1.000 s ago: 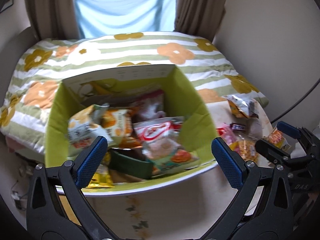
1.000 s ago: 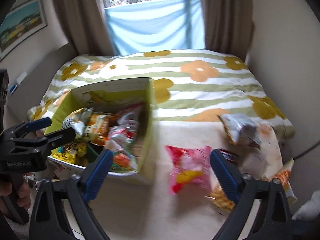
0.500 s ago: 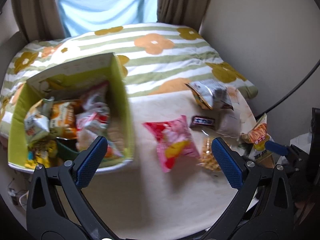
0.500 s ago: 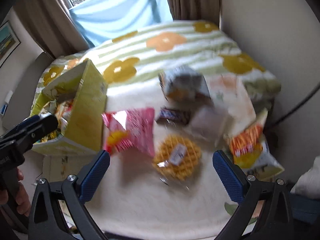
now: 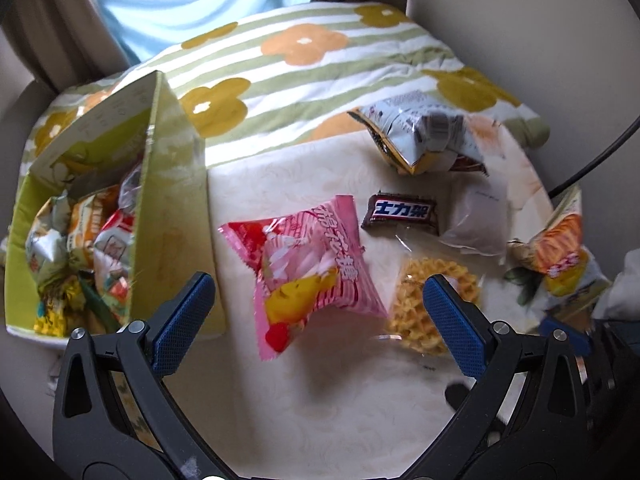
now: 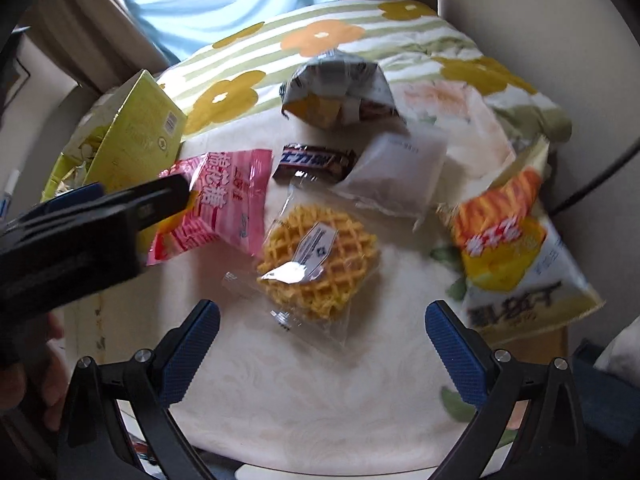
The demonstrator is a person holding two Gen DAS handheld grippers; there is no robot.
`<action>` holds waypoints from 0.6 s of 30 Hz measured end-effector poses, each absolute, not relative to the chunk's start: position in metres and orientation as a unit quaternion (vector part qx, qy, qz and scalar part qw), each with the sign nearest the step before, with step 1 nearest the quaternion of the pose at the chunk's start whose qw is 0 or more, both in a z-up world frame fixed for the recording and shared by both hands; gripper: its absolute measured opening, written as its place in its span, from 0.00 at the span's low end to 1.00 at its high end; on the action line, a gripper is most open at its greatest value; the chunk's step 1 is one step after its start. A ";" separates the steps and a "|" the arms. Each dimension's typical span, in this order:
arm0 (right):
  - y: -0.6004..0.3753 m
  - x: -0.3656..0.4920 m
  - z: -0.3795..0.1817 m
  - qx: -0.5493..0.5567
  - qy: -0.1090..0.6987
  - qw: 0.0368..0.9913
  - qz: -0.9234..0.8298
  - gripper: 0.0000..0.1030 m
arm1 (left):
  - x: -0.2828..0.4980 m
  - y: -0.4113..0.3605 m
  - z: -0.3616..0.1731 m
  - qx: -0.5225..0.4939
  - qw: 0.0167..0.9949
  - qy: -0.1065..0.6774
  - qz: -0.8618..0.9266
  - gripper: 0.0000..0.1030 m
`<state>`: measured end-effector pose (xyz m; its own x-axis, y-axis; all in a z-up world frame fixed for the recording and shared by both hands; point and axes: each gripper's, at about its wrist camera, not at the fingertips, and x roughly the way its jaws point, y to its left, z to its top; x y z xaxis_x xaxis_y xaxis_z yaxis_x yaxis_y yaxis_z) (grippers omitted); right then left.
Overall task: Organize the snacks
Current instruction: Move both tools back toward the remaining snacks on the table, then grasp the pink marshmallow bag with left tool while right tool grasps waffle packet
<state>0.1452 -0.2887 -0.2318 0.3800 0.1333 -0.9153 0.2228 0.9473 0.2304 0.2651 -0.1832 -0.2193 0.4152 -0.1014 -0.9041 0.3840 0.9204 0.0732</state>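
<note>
A green box point(image 5: 176, 216) full of snack packs stands at the left of the table. Loose snacks lie on the cream cloth: a pink bag point(image 5: 308, 268), a brown chocolate bar point(image 5: 402, 214), a wrapped waffle point(image 6: 318, 256), a white pouch point(image 6: 396, 176), a silver bag point(image 6: 340, 88) and an orange-and-white bag point(image 6: 516, 248). My left gripper point(image 5: 320, 320) hangs open just above the pink bag. My right gripper point(image 6: 322, 344) is open in front of the waffle, holding nothing. In the right wrist view the left gripper's black body covers the pink bag's left corner.
A striped flower-print blanket point(image 5: 304, 60) lies behind the table, under a window with brown curtains. A wall point(image 6: 540, 20) and a black cable point(image 5: 592, 160) are at the right. A hand point(image 6: 24, 380) holds the left gripper at the left edge.
Both grippers swung right, away from the green box, and came down over the loose snacks. The left now frames the pink bag, the right the waffle. Both stayed open.
</note>
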 end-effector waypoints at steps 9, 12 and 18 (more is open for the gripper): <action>-0.295 0.151 -0.253 0.190 0.563 0.803 -0.041 0.99 | 0.294 -0.203 -0.259 0.176 0.810 0.541 -0.144 1.00; -0.298 0.155 -0.259 0.193 0.568 0.799 -0.049 0.99 | 0.302 -0.200 -0.271 0.171 0.804 0.552 -0.140 1.00; -0.295 0.163 -0.265 0.199 0.570 0.795 -0.057 0.99 | 0.313 -0.198 -0.291 0.183 0.792 0.566 -0.139 0.96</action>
<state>0.1632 -0.2946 -0.2646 0.3429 0.1361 -0.9294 0.3186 0.9140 0.2514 0.3130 -0.1976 -0.2914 0.3217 -0.0133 -0.9468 0.4264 0.8948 0.1323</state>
